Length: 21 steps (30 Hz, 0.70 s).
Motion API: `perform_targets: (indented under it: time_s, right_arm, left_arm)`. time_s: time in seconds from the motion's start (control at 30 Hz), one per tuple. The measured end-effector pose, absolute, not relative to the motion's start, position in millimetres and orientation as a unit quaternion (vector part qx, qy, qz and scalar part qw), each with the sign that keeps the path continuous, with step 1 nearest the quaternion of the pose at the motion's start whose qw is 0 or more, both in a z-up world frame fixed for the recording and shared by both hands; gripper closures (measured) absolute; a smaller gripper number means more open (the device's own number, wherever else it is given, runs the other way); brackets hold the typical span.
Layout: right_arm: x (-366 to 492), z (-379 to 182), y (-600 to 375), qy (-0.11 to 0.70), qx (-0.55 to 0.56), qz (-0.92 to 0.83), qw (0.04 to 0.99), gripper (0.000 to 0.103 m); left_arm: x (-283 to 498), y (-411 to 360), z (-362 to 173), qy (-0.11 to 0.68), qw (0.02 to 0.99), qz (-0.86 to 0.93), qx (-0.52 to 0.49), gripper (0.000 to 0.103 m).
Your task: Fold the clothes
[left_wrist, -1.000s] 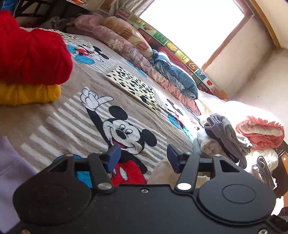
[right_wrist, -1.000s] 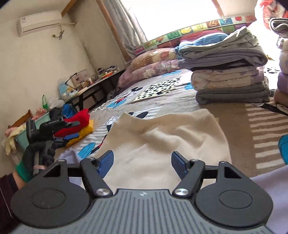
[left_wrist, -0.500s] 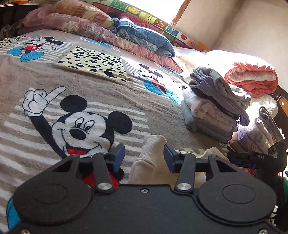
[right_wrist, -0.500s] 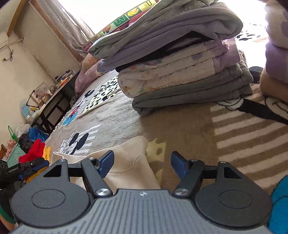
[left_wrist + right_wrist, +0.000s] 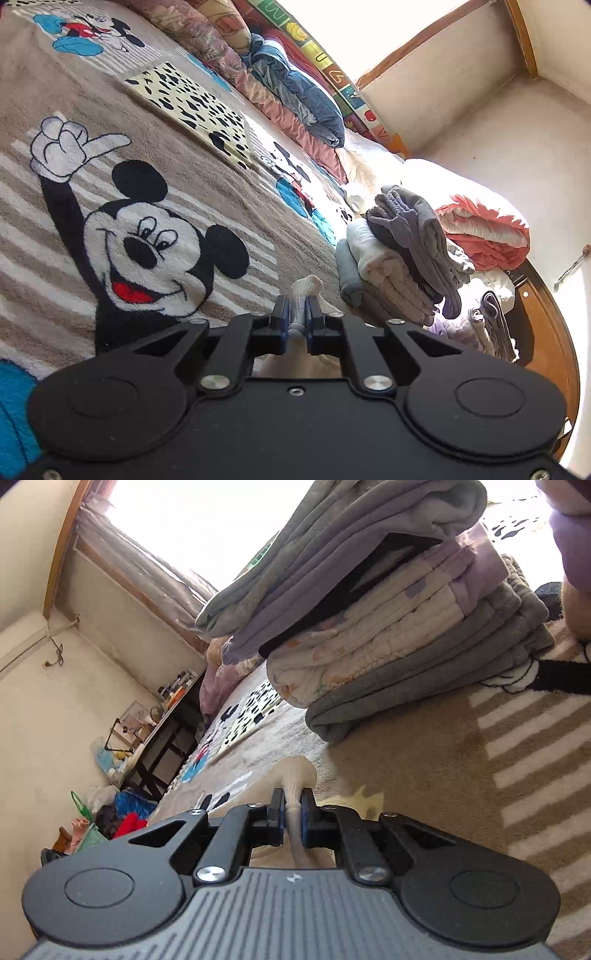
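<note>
Left gripper [image 5: 295,319]: jaws pressed together on a bunched fold of the cream garment [image 5: 303,291], which pokes up between the blue pads; the rest of the cloth lies low on the bedspread [image 5: 110,92] under the gripper and is mostly hidden by it. Ahead-left of this gripper the bedspread is open across the cartoon mouse print; to its right a stack of folded clothes [image 5: 399,258] stands near, with a coral quilt [image 5: 487,232] and the wooden bed end [image 5: 546,332] beyond. Right gripper [image 5: 293,812]: jaws likewise pinching a ribbed edge of the cream garment [image 5: 297,775], cloth standing proud between the pads. Just ahead and to the right rises a tall pile of folded blankets [image 5: 388,627]; a striped stretch of bedspread [image 5: 517,775] lies open right of it. Judgement: both pinches look set for a two-point lift or fold-over. To do it well, both grips should rise level and keep the edge taut between them, so the fold line falls straight. Pinches look thin; a sharp tug could slip the cloth. Room favours carrying the cloth toward the open mouse print, not toward the piles, which a swinging hem could topple. How far the folding stands cannot be settled from the little cloth in view.
</note>
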State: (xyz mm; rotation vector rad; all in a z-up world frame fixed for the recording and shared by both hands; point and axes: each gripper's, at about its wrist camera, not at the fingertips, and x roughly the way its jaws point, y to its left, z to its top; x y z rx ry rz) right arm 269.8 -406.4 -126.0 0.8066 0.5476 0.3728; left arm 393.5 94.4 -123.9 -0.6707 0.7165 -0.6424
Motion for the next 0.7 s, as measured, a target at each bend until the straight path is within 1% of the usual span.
perform_targets:
  time_s: [0.17, 0.27, 0.47, 0.5, 0.57, 0.7]
  right_arm:
    - [280, -140, -422, 0.270, 0.432, 0.172, 0.843, 0.093]
    - [290, -151, -425, 0.285, 0.445, 0.157, 0.834, 0.093]
    - [297, -164, -419, 0.317, 0.424, 0.124, 0.839, 0.093]
    - [297, -166, -418, 0.319, 0.420, 0.117, 0.841, 0.096]
    - [296, -167, -413, 0.321, 0.405, 0.109, 0.849, 0.098]
    - [295, -164, -406, 0.325, 0.382, 0.100, 0.859, 0.098]
  left_arm:
    - [402, 97, -141, 0.357, 0.820, -0.279, -0.348, 0.097]
    - [409, 95, -147, 0.371, 0.822, -0.262, -0.343, 0.097]
    - [422, 90, -164, 0.407, 0.826, -0.225, -0.319, 0.097]
    - [421, 90, -166, 0.407, 0.826, -0.225, -0.319, 0.096]
    - [418, 88, -163, 0.408, 0.834, -0.217, -0.301, 0.094]
    - [412, 80, -155, 0.404, 0.856, -0.199, -0.254, 0.090]
